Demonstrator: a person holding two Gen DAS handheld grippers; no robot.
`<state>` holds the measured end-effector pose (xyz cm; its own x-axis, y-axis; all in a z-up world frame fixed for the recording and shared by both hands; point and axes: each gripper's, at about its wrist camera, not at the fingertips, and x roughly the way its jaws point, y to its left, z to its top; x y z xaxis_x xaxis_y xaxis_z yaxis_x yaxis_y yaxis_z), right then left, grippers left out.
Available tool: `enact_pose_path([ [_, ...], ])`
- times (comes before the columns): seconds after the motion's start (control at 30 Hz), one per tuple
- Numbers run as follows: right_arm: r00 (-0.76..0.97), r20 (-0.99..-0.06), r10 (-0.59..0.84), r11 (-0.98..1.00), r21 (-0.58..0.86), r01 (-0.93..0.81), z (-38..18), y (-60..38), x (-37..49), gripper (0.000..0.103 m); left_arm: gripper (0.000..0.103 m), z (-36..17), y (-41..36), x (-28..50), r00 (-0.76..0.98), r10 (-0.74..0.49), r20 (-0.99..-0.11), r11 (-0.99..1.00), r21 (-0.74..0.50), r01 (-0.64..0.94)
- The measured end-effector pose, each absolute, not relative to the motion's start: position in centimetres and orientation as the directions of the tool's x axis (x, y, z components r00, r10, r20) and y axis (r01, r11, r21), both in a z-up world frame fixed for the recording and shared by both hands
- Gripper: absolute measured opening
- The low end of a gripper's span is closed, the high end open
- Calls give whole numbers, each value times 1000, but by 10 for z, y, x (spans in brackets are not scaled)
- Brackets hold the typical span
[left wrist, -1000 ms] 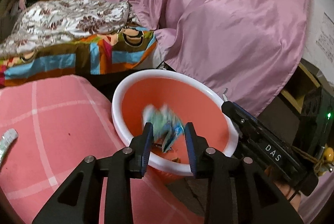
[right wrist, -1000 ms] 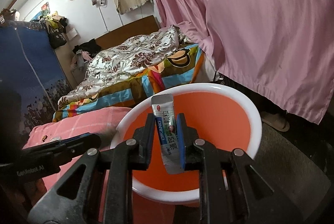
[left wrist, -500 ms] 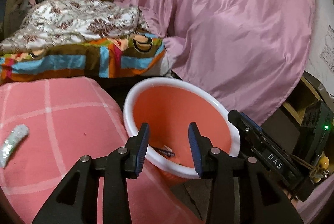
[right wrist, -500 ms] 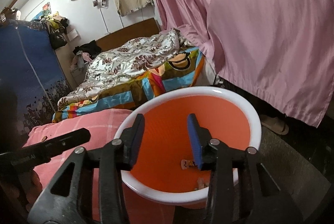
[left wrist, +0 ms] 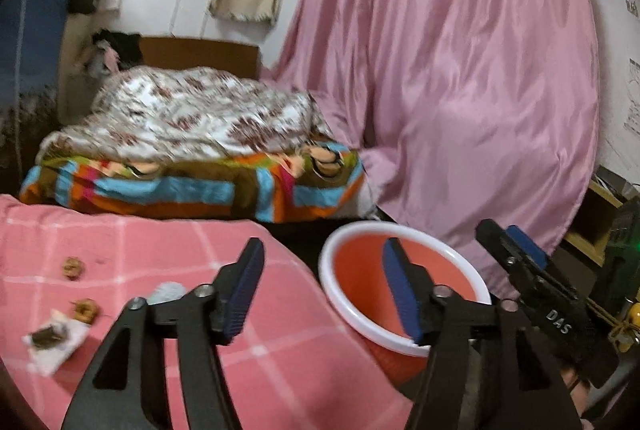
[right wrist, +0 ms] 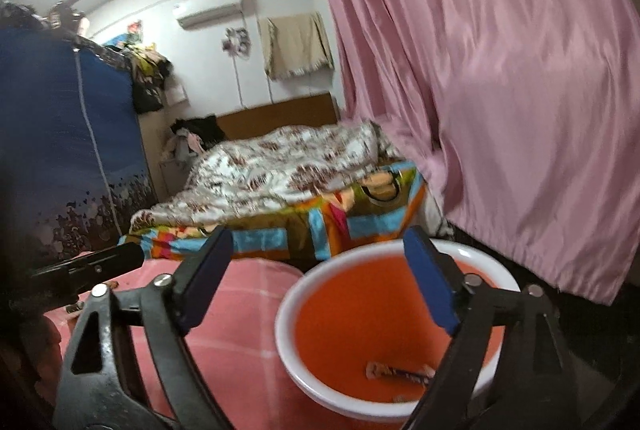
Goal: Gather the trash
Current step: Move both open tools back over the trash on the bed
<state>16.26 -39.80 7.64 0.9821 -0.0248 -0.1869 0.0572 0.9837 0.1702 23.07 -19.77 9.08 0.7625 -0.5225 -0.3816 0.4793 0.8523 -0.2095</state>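
- Left wrist: looks forward and down, close over pink blanket (left wrist: 280, 358), basin (left wrist: 340, 294) at right.
- Right wrist: close above basin (right wrist: 288, 342), facing bed (right wrist: 280, 169).
- Shared: basin, bed (left wrist: 192, 121), curtain (left wrist: 460, 69).

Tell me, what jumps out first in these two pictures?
The big pink curtain fills the right side, hanging down behind an orange basin with a white rim that has a wrapper lying in its bottom. In front, the left gripper and the right gripper both stand wide open and empty, and small scraps of trash lie on the pink checked blanket at the left.
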Motion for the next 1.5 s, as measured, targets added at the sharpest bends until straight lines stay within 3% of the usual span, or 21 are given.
enact_pose_path([
  [0.1,992,-123,-19,987,157,38,84,-384,155,103,70,98,-178,221,806,-484,-340,875,-197,443],
  [0.17,997,-77,-12,987,157,24,89,-377,151,103,94,101,-165,215,836,-454,-307,890,-197,411],
  [0.23,999,-43,-1,987,160,8,93,-369,148,103,98,105,-148,205,874,-413,-256,907,-201,370],
  [0.6,997,51,66,976,203,-75,102,-337,141,103,100,110,-74,168,954,-247,-169,965,-136,226],
  [0.9,987,72,143,982,115,-151,100,-288,144,103,100,101,-31,142,977,-160,-143,983,-113,144],
  [1.5,951,-18,308,951,-27,-309,78,-208,171,103,100,76,27,135,980,-60,-189,995,-85,44],
])
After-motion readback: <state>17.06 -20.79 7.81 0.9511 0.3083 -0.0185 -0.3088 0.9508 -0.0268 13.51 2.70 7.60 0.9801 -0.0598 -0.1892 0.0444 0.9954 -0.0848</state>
